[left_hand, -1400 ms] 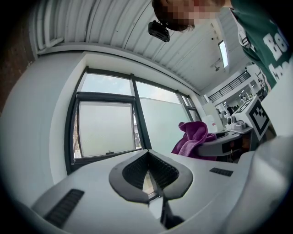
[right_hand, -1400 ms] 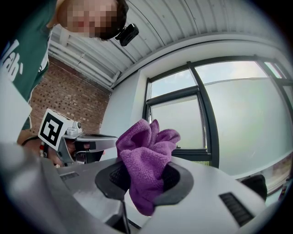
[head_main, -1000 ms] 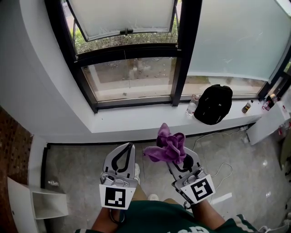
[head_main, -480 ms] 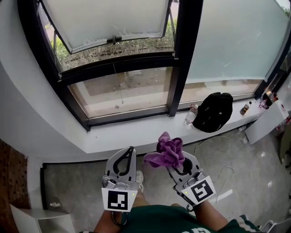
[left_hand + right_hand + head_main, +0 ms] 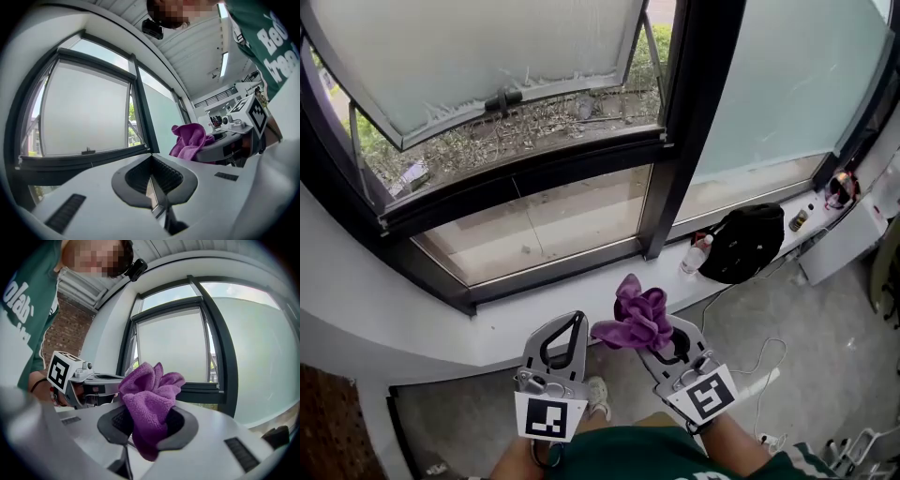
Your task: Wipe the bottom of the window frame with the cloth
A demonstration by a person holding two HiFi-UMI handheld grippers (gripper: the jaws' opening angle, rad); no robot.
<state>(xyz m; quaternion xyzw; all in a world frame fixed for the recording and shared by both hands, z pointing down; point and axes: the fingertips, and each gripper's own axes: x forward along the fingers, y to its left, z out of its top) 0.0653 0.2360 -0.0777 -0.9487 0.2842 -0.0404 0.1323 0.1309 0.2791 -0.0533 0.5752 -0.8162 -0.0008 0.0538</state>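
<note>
We hold the cloth (image 5: pixel 636 319) pinched in the right gripper (image 5: pixel 659 334), apart from the frame (image 5: pixel 553 271). The left gripper (image 5: pixel 569 328) is pressed together, empty.

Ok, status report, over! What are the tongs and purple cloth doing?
Left tongs shut, empty. Right tongs shut on purple cloth, not yet at window frame. Water bottle and black backpack on sill, right side.

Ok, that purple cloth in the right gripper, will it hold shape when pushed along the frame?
Probably not: the purple cloth bunches in loose folds above the right gripper, so it looks soft and floppy. Its fuzzy weave suggests it would drag rather than slip.
</note>
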